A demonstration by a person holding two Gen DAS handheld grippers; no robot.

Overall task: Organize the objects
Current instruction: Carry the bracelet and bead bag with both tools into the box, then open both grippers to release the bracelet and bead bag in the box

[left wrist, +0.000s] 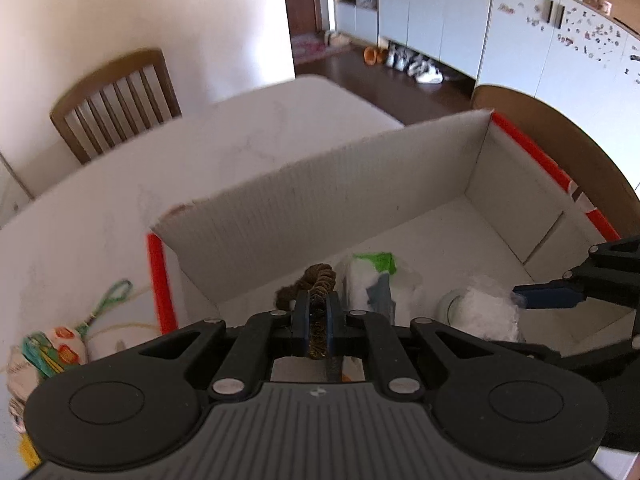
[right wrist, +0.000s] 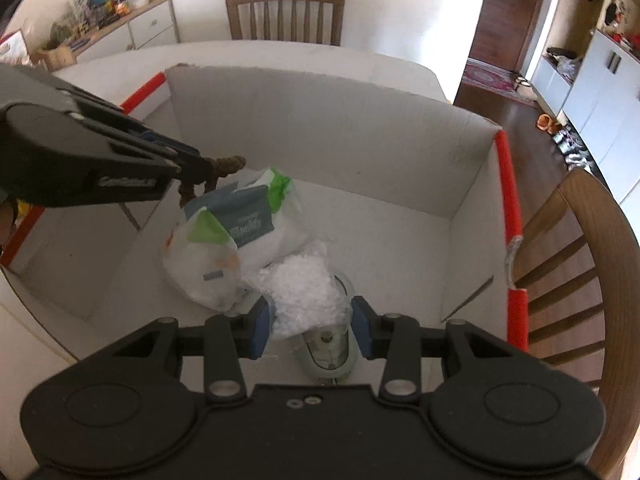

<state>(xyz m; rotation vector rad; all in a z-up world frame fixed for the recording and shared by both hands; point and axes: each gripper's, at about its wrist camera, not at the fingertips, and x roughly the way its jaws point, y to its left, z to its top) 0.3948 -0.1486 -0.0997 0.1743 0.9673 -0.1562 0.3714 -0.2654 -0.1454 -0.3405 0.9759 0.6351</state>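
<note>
Fingers of the left gripper [left wrist: 319, 322], seen from the left wrist, are clamped on a brown twisted rope [left wrist: 316, 280]; its coil protrudes at 12 o'clock beyond the tips. The rope hangs over the near left corner of the white cardboard box [left wrist: 320, 200], whose edges carry red-orange tape. Inside the box, at 1 o'clock from the rope, stands a white plastic bag with green print [left wrist: 372, 276]. At 3 o'clock the right gripper [left wrist: 552, 296] reaches in beside a crumpled clear plastic wad [left wrist: 488, 312]. Outside the box, at 9 o'clock, a patterned pouch [left wrist: 48, 352] with a green cord lies on the white table [left wrist: 100, 200].

From the right wrist, the right gripper's blue pads [right wrist: 262, 330] stand partly apart, straddling the clear plastic wad [right wrist: 304, 292] and a round lidded container [right wrist: 330, 354] beneath it. Whether the pads press either one cannot be told. The printed bag [right wrist: 224, 236] lies at 11 o'clock, touching the wad. The left gripper [right wrist: 188, 168] enters at 10 o'clock, the rope [right wrist: 228, 165] dangling above the bag.

Recommended procedure: lower the rope into bare floor at the box's left side, clear of the bag, before opening the fingers, so that it does not drape over the wall.
</note>
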